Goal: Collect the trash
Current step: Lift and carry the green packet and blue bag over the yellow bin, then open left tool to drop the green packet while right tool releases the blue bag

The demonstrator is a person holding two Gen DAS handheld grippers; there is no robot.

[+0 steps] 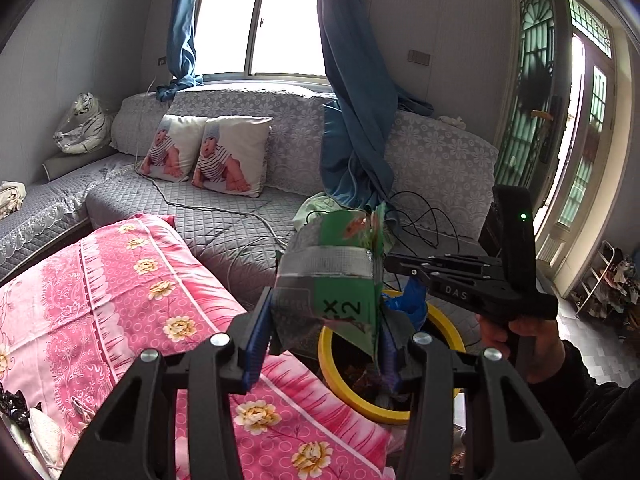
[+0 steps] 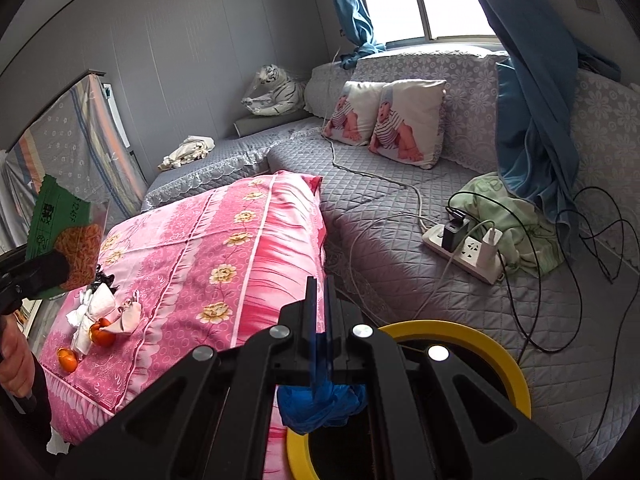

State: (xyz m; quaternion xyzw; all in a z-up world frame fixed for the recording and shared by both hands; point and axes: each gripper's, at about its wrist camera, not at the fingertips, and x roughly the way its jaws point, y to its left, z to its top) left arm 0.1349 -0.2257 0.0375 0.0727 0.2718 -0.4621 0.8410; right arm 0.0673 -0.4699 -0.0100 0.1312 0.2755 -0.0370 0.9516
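Observation:
A green snack wrapper with a clear window is pinched between the blue pads of my left gripper, above the yellow-rimmed bin. My right gripper is shut on the blue bin liner at the bin's yellow rim. In the left wrist view the right gripper reaches in from the right, held by a hand. The right wrist view shows the left gripper with the wrapper at the far left. Crumpled tissues and orange peels lie on the pink quilt.
A grey quilted sofa carries a power strip with chargers, trailing black cables, a green cloth and two printed cushions. A blue curtain hangs onto the seat. A door stands at the right.

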